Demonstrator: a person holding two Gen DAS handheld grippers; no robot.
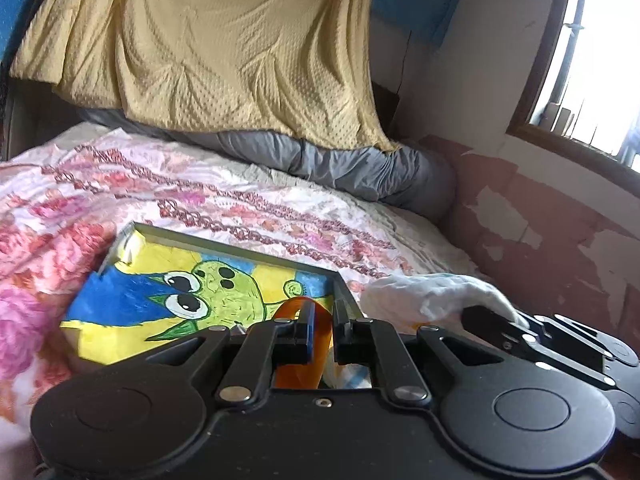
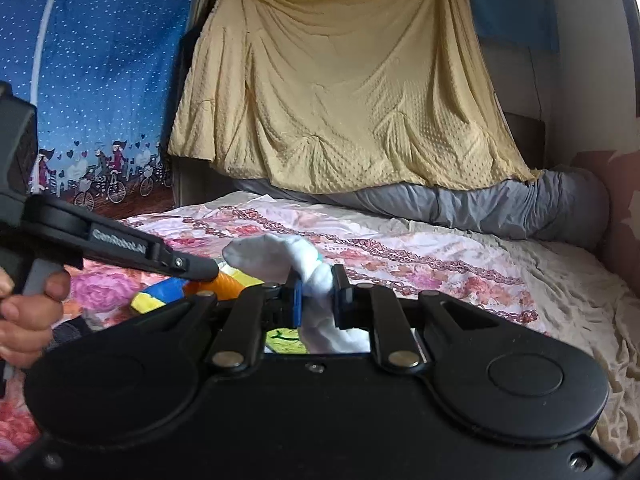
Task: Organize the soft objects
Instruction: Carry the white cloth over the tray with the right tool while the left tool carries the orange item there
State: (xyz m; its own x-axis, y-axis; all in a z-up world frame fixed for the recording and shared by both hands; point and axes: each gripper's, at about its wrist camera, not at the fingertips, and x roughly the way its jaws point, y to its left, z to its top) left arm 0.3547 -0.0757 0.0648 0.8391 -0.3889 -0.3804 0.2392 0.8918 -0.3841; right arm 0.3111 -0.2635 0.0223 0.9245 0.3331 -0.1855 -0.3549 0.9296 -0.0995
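My left gripper (image 1: pixel 323 309) is shut on an orange strip of fabric (image 1: pixel 306 354) that loops up between its fingers. It hangs low over a framed cartoon painting (image 1: pixel 200 292) lying on the bed. Just to its right, my right gripper (image 1: pixel 478 316) is shut on a crumpled white cloth (image 1: pixel 424 292). In the right wrist view the white cloth (image 2: pixel 280 254) bunches up through the right gripper (image 2: pixel 318 280) and droops below it. The left gripper (image 2: pixel 206 270) comes in from the left with the orange fabric (image 2: pixel 230 282) at its tip, and a person's hand (image 2: pixel 24 312) holds its handle.
The bed has a pink floral sheet (image 2: pixel 420 256). A grey rolled duvet (image 2: pixel 520 204) lies along the far wall under a hanging yellow blanket (image 2: pixel 340 92). A blue curtain (image 2: pixel 100 80) hangs at the left. A peeling wall (image 1: pixel 560 248) and a window (image 1: pixel 592 40) stand on the right.
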